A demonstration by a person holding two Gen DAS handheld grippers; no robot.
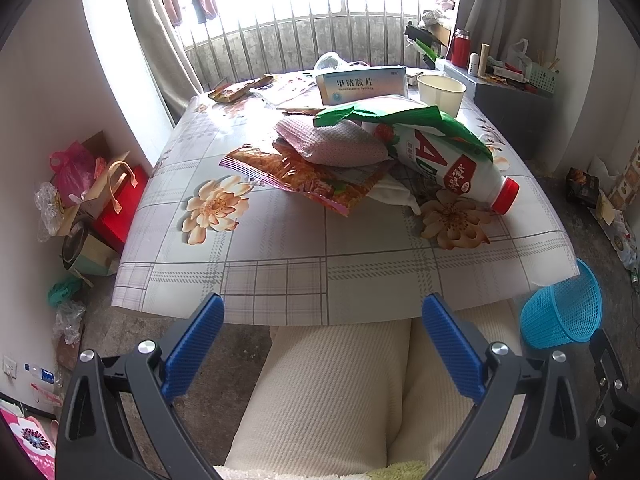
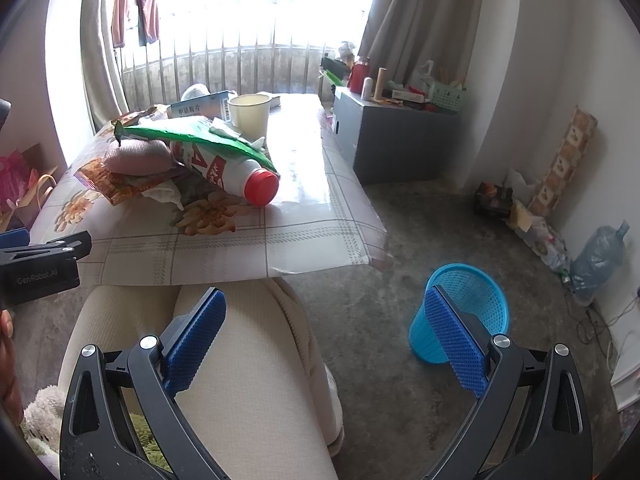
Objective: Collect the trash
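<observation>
A heap of trash lies on the floral table (image 1: 280, 268): a white bottle with a red cap (image 1: 452, 164) (image 2: 228, 170) on its side, a green wrapper (image 1: 400, 118) (image 2: 192, 136) draped over it, a pink sponge (image 1: 332, 142) (image 2: 136, 156), an orange snack wrapper (image 1: 296, 178) (image 2: 108, 184), crumpled tissue (image 1: 394, 196), a paper cup (image 1: 440, 90) (image 2: 250, 114) and a blue medicine box (image 1: 362, 84). A blue mesh basket (image 1: 560, 312) (image 2: 464, 308) stands on the floor to the right. My left gripper (image 1: 323, 306) and right gripper (image 2: 325, 300) hang open and empty before the table's near edge.
The person's legs in cream trousers (image 1: 340, 392) (image 2: 240, 352) sit under both grippers. Bags and boxes (image 1: 92, 200) crowd the left wall. A grey cabinet (image 2: 392, 140) stands right of the table, with a water jug (image 2: 600, 260) and litter along the right wall.
</observation>
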